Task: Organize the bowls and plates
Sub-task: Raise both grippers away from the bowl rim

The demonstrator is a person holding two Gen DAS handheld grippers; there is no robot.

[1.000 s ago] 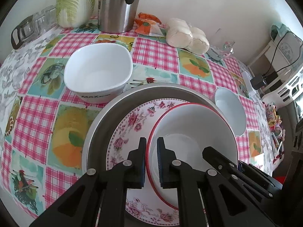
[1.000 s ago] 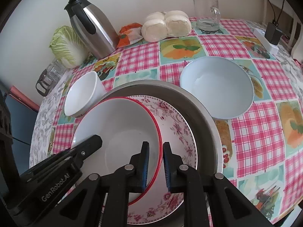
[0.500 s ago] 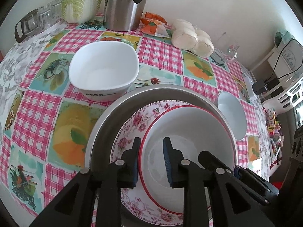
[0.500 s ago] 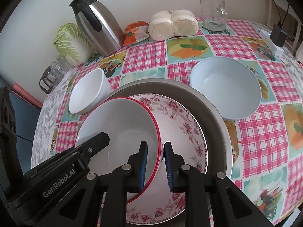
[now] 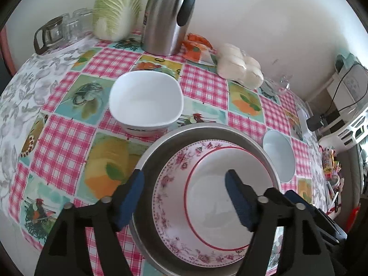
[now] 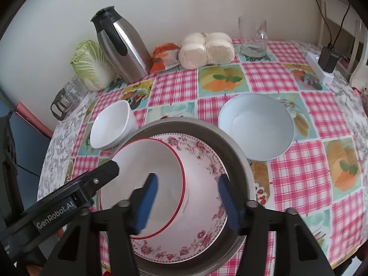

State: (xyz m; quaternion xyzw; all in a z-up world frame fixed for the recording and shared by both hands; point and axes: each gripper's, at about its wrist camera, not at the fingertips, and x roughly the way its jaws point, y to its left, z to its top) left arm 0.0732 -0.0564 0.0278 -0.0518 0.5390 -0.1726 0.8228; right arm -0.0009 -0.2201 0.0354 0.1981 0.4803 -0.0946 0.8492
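Observation:
A red-rimmed white bowl (image 5: 220, 193) (image 6: 149, 179) rests in a pink floral plate (image 5: 170, 184) (image 6: 202, 161), which sits in a grey metal pan (image 5: 161, 149) (image 6: 234, 147). My left gripper (image 5: 184, 197) is open and empty, raised over the stack's left side. My right gripper (image 6: 188, 200) is open and empty over the stack's right side. A square white bowl (image 5: 146, 102) (image 6: 112, 124) stands behind the pan on the left. A round pale bowl (image 5: 279, 155) (image 6: 256, 125) stands on the right.
On the checked tablecloth (image 5: 64, 138) at the back stand a steel thermos jug (image 5: 169, 16) (image 6: 122, 48), a cabbage (image 5: 116, 7), glass cups (image 5: 59, 31), buns (image 6: 204, 50), a snack packet (image 6: 164, 57) and a glass mug (image 6: 253, 38). A power strip (image 6: 319, 65) lies at far right.
Both grippers have opened wide and let go of the red-rimmed bowl's rim, and both have drawn back and up. The bowl now rests in the floral plate.

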